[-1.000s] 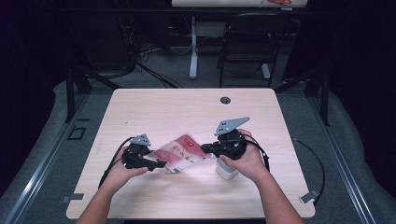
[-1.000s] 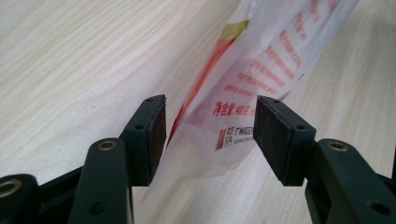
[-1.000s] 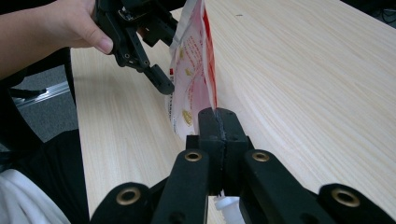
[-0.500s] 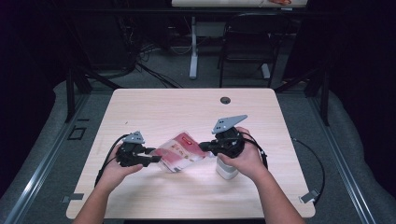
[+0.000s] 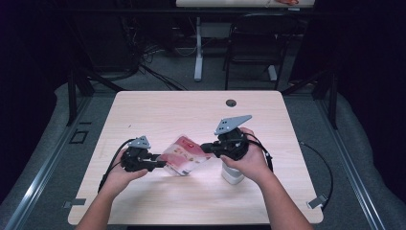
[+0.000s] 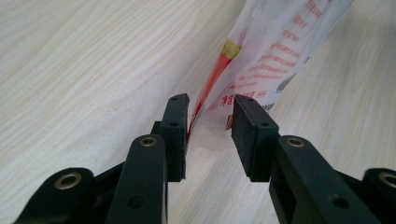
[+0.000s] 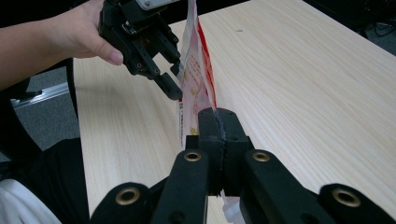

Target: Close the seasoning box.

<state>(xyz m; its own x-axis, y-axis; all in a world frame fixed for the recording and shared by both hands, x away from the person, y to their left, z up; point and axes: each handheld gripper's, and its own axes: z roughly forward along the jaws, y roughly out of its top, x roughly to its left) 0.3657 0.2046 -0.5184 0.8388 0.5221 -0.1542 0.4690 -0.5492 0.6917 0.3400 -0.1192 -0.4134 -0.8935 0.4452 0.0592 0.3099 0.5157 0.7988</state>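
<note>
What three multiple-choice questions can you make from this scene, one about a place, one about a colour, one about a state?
1. Where is the red and white plastic packet?
A. Between the two grippers
B. By the table's dark round hole
C. On the floor

2. What colour is the printing on the packet?
A. Green
B. Blue
C. Red

3. How does the right gripper stand?
A. Wide open
B. Shut on the packet
C. Lying on the light wooden table

Answers: 1 A, the high view shows it spanning from the left gripper to the right; 2 C, red text shows up close; 3 B, its jaws pinch the packet's edge.
</note>
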